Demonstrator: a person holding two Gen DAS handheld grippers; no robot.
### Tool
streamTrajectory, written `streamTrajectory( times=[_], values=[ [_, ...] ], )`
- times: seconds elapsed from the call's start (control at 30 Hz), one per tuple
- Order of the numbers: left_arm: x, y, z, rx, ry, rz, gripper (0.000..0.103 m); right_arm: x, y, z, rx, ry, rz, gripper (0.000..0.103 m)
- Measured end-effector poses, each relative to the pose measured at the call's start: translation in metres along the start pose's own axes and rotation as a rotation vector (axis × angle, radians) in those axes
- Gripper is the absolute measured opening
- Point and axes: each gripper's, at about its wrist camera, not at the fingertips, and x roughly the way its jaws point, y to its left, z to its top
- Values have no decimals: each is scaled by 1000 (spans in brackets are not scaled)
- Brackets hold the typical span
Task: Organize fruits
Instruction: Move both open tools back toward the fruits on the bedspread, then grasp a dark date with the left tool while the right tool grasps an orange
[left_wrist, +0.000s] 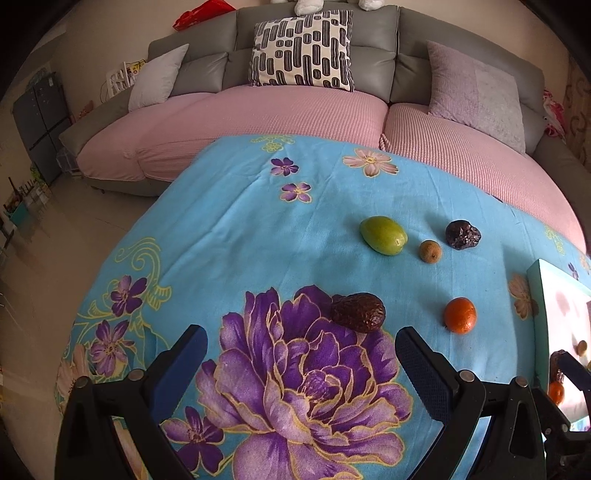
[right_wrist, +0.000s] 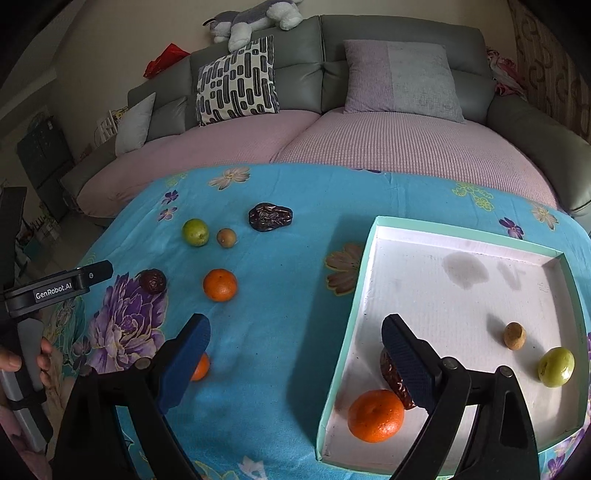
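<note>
Left hand-held gripper (left_wrist: 301, 349) open, empty; wrinkled date (left_wrist: 357, 312) at one o'clock, long axis crosswise; right hand-held gripper (right_wrist: 295, 345) open, farther.

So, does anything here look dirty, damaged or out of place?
Yes. The white floor of the box has dark grey smudges near its far wall, like stains. Also, one small orange lies on the cloth half hidden behind a finger of the right gripper, easy to miss.
</note>
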Motion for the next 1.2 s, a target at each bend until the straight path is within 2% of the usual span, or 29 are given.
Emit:
streamTrajectory(
  times=[0.17,0.4,0.5,0.6,0.7,0.77,0.97,1.03,1.2],
  values=[
    [7,9,0,-41,18,-12,103,18,27,-9,-40,59,55,94],
    [21,31,0,-144,59,-26,103,39,57,-25,-119,122,82,94],
    [24,34,4,-172,64,-60,103,47,65,-29,-132,144,89,94],
    [28,33,9,-187,61,-127,103,52,72,-31,-145,155,96,93],
    [34,26,16,-169,61,-175,103,55,77,-33,-158,161,101,91],
    [39,18,19,-140,61,-190,103,57,80,-34,-169,164,103,79],
    [57,-4,18,-69,111,-218,100,60,83,-35,-180,175,100,78],
    [62,-8,17,-58,125,-229,90,60,82,-34,-176,176,100,78],
    [69,-16,15,-42,138,-242,83,62,82,-34,-178,183,95,75]
  ],
)
